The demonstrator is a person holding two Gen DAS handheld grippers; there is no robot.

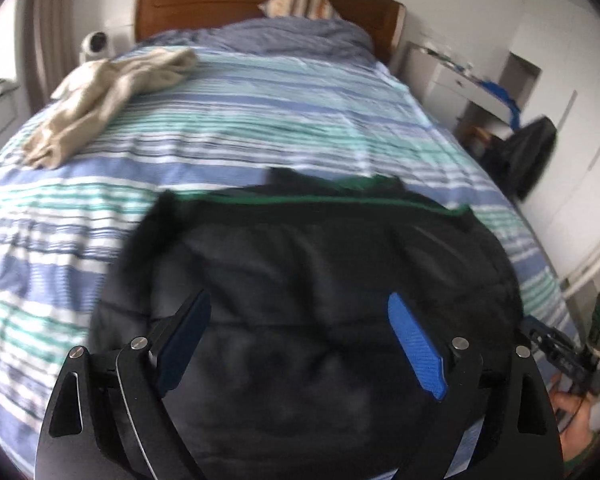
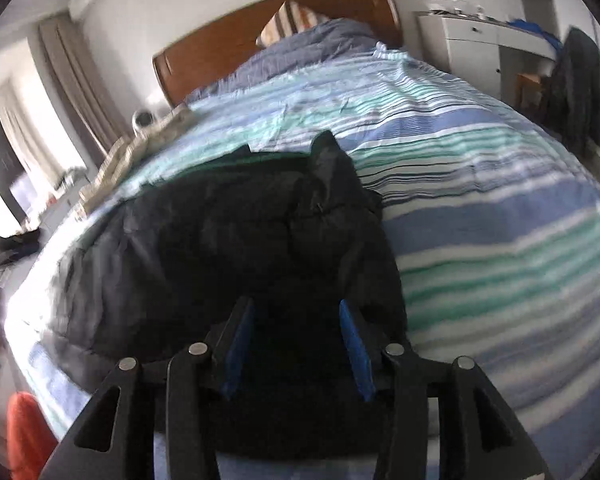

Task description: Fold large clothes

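Black padded jacket lies folded on striped bed, filling lower centre of both frames, directly ahead of and below both grippers. Long axis runs roughly left-right in left wrist view; green trim along far edge. Left gripper: jaws spread wide, nothing between pads. Right gripper: jaws partly parted, gripping nothing, jacket beneath. Neither hand clearly nearer. Beige garment waits upper left, nearer left gripper, likely next. No readable labels or writing.
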